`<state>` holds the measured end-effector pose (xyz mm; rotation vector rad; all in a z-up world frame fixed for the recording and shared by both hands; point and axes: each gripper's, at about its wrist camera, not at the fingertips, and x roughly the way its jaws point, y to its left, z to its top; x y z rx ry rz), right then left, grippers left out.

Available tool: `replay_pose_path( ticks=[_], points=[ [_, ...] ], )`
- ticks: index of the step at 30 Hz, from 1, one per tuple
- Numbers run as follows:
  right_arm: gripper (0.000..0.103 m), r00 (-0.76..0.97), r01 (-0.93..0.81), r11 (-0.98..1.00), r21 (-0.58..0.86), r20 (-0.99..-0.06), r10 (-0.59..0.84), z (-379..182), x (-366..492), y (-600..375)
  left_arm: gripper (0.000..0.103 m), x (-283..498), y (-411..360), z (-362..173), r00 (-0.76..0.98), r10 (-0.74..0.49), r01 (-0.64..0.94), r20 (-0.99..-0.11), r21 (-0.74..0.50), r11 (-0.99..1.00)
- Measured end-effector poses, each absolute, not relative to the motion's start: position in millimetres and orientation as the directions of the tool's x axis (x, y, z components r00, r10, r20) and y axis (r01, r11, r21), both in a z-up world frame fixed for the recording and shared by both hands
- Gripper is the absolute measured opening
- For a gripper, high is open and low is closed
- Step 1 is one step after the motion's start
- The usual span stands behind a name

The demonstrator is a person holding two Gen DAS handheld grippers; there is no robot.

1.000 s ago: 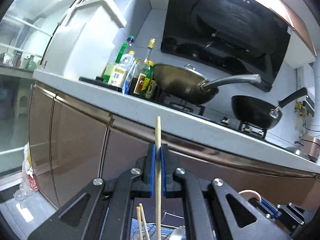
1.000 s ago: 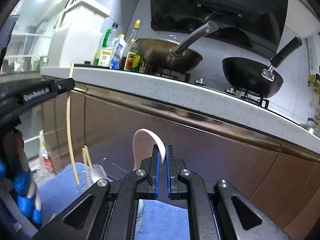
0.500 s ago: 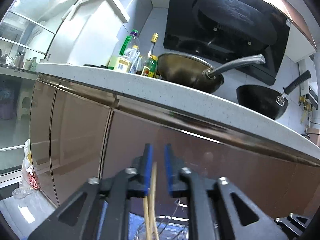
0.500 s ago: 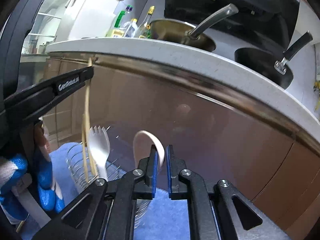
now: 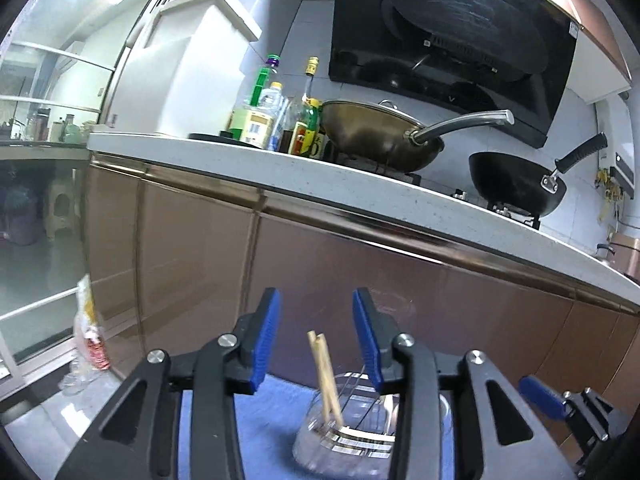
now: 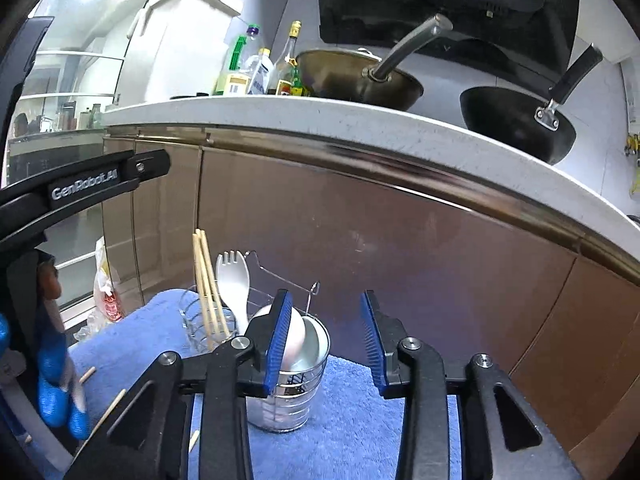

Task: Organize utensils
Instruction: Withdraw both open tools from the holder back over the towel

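My left gripper (image 5: 316,334) has its jaws opening, and no pad touches anything. Beyond and below them, two wooden chopsticks (image 5: 326,376) lean in a wire utensil holder (image 5: 348,438). My right gripper (image 6: 326,340) is also opening, with an empty gap. A white spoon (image 6: 298,336) sits in the holder's round basket (image 6: 288,400), just behind the left pad. In the right wrist view the chopsticks (image 6: 206,288) and a white spork (image 6: 234,284) stand in the left section. The left gripper (image 6: 92,184) reaches in from the left, above the holder.
The holder stands on a blue towel (image 6: 352,420), where loose chopsticks (image 6: 106,414) lie near a blue-gloved hand (image 6: 52,384). Brown cabinet fronts (image 6: 400,248) rise close behind. Above is a white counter (image 5: 360,190) with bottles (image 5: 260,116) and two woks. A plastic bag (image 5: 90,340) lies on the floor.
Both grippers went from shut to open. The left let its chopstick slide down into the holder beside another. The right released the white spoon into the round basket. Both hands sank slightly.
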<state>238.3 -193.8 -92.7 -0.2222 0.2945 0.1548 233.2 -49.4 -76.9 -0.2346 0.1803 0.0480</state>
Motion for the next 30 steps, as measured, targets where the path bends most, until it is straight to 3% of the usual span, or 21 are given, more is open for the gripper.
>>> replay_pose_path(
  ticks=[6,13,22,30],
  points=[
    [0.040,0.936,-0.197,0.969,-0.148,-0.321,0.141,-85.6,199.7,-197.2,0.044,187.7,-39.8,-66.4,0.969,0.062,-0.106,-0.240,-0.177,0.979],
    [0.046,0.915,-0.197,0.978,-0.075,-0.373,0.155,-98.4,149.3,-214.6,0.045,136.9,-47.8,-86.1,0.938,0.081,-0.092,-0.338,-0.016,0.996],
    [0.046,0.898,-0.191,0.982,0.007,-0.403,0.178,-109.0,107.1,-233.8,0.045,99.8,-46.2,-90.4,0.916,0.052,-0.073,-0.397,-0.039,0.997],
    [0.046,0.887,-0.202,0.967,0.154,-0.391,0.247,-113.7,80.5,-251.7,0.045,77.0,-38.4,-77.3,0.926,-0.013,-0.046,-0.377,-0.148,0.988]
  ],
)
